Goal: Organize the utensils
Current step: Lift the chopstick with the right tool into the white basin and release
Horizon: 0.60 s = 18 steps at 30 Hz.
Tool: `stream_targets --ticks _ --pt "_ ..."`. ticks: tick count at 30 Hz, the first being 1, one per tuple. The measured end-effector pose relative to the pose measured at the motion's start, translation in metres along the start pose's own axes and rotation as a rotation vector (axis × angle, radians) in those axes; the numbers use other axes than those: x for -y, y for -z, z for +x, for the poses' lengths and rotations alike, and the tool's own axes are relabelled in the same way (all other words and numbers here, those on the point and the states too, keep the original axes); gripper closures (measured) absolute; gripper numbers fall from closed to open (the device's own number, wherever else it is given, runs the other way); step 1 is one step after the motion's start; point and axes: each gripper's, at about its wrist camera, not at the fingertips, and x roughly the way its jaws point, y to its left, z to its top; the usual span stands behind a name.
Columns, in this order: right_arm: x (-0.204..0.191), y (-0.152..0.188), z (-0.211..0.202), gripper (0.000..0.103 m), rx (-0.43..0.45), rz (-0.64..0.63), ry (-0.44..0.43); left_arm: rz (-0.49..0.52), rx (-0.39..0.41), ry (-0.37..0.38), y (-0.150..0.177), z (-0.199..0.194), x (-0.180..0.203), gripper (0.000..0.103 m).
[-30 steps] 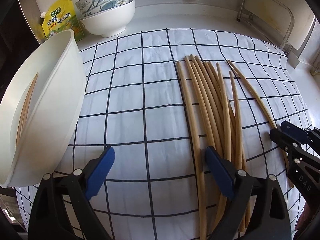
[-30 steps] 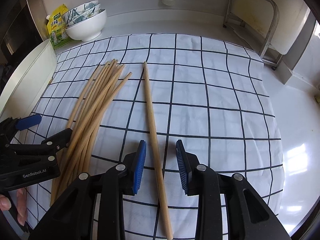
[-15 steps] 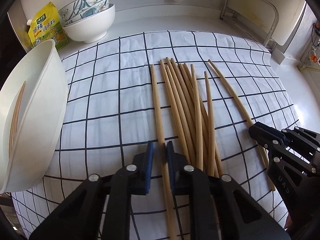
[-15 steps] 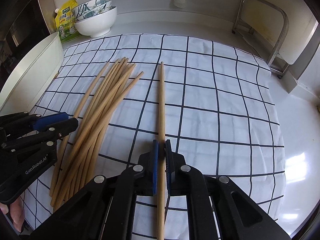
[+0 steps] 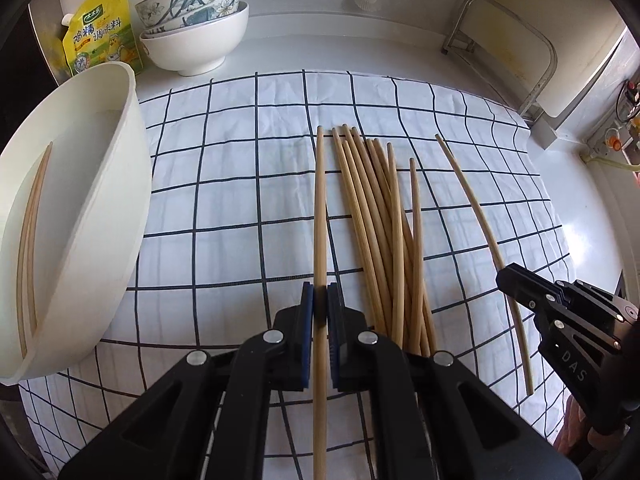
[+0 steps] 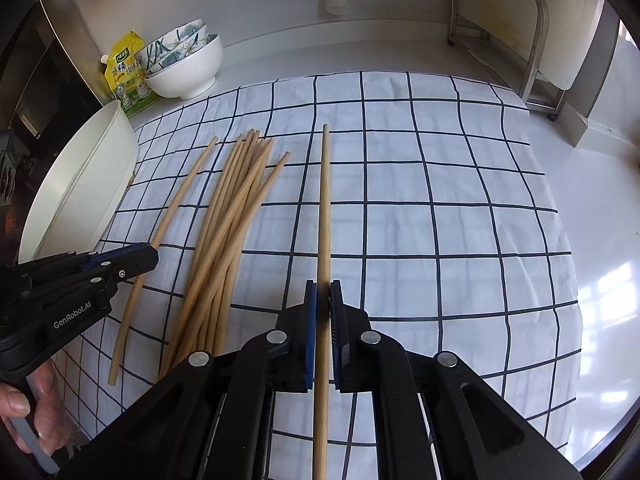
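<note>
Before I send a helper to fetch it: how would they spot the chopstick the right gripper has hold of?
Start at the checked cloth and find the loose bundle of chopsticks on it. To the bundle's right, away from the white tub, one chopstick lies alone. It is the only one clamped in the right gripper, apart from the bundle.

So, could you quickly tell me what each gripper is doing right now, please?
Left gripper: closed on a long light wooden chopstick.
Right gripper: closed on a separate long light wooden chopstick.
</note>
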Motion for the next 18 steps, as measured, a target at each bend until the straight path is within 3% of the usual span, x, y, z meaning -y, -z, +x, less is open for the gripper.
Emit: stream_targets --ticks 9,18 --pt "-0.038 -0.03 -0.03 0.097 0.06 -0.018 -0.06 -0.028 0.086 0.02 -0.02 -0.055 -0.027 0.096" --pt "-0.126 -0.077 -0.04 0.097 0.114 -0.113 -0.176 -0.103 0.169 -0.025 -0.035 -0.102 -0.104 0.096"
